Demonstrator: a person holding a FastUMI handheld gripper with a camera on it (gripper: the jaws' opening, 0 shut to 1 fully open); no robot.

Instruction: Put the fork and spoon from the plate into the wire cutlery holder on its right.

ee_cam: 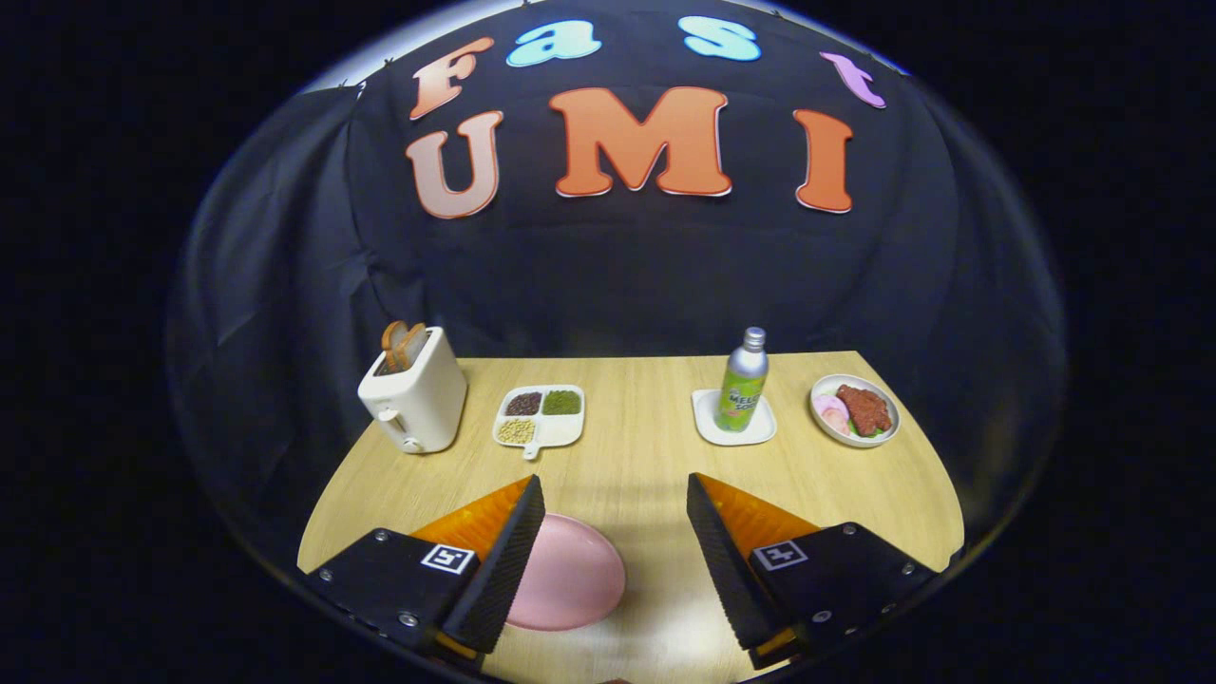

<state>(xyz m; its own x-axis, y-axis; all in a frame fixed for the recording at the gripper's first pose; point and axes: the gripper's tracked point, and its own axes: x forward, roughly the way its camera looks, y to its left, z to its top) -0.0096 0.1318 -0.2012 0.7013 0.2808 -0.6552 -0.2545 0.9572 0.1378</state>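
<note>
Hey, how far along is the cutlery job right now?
Nothing looks done yet. The gripper holds nothing: its fingers stand wide open above the wooden table, with the pink plate between them, partly hidden by one finger. What shows of the plate is bare. Picking up and moving both pieces remains.

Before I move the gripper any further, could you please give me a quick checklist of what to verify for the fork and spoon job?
1. Gripper open: ok, fingers spread wide with nothing between them.
2. Pink plate located: ok, low between the fingers, partly behind the left finger.
3. Fork and spoon on the plate: cannot tell, the visible part looks bare.
4. Wire cutlery holder located: cannot tell, I can't confirm one from here.
5. Path over the table ahead: ok, the toaster, divided dish, bottle and food bowl all stand well beyond the fingers.
</note>
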